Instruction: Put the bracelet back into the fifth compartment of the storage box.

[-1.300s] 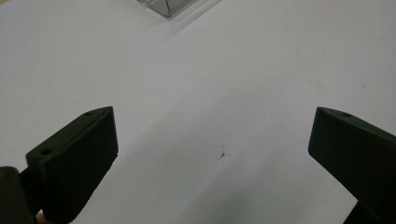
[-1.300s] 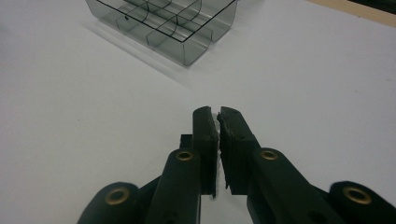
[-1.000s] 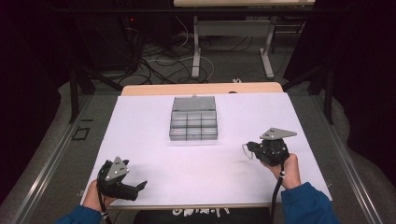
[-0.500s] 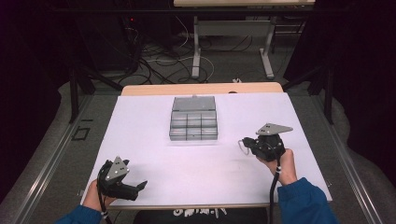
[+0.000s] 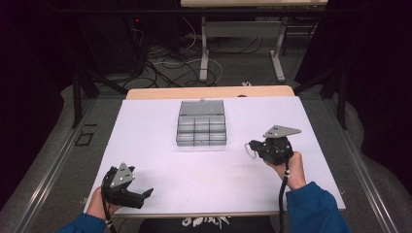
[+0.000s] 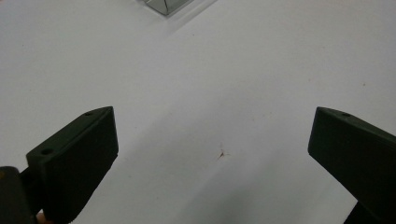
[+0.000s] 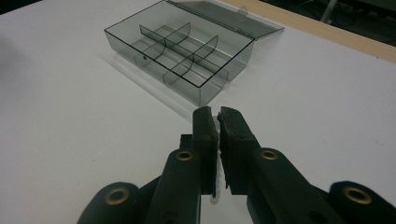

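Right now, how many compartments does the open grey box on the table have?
6, in two rows of three inside the grey box: three along the side nearer its opened lid, three along the side nearer the person. The right gripper view shows all six.

White table cover (image 5: 204, 170); cables (image 5: 160, 58) on floor behind; metal table legs (image 5: 204, 53).
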`<state>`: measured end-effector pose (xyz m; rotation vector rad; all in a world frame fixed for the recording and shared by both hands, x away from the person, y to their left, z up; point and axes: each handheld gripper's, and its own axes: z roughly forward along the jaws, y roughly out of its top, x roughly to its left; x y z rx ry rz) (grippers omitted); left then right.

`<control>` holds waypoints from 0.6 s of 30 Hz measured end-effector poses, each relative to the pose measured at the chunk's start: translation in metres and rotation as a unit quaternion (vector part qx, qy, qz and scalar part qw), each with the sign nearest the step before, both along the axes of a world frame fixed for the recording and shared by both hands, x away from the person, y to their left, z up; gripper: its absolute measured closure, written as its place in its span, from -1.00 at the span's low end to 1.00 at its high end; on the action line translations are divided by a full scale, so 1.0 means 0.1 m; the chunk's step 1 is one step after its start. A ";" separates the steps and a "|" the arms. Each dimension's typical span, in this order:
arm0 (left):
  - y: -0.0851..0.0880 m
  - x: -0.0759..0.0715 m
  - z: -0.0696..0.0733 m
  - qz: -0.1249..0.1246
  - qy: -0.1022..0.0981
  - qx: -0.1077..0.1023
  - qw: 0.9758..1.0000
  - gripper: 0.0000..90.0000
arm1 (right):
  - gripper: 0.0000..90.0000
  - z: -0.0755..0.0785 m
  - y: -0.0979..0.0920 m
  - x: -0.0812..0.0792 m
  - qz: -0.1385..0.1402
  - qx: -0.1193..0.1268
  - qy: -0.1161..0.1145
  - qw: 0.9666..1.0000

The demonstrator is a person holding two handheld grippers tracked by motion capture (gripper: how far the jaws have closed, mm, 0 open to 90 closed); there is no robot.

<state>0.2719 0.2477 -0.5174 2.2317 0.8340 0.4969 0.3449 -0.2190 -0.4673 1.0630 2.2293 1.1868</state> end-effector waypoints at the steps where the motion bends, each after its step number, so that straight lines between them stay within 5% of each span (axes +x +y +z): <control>1: 0.00 0.00 0.00 0.000 0.000 0.000 1.000 -0.96 | 0.90 0.00 0.01 0.01 0.000 -0.001 -0.003 1.000; 18: 0.00 0.01 -0.01 -0.002 0.005 0.001 1.000 -0.95 | 0.90 0.06 0.14 0.08 0.014 0.009 -0.006 1.000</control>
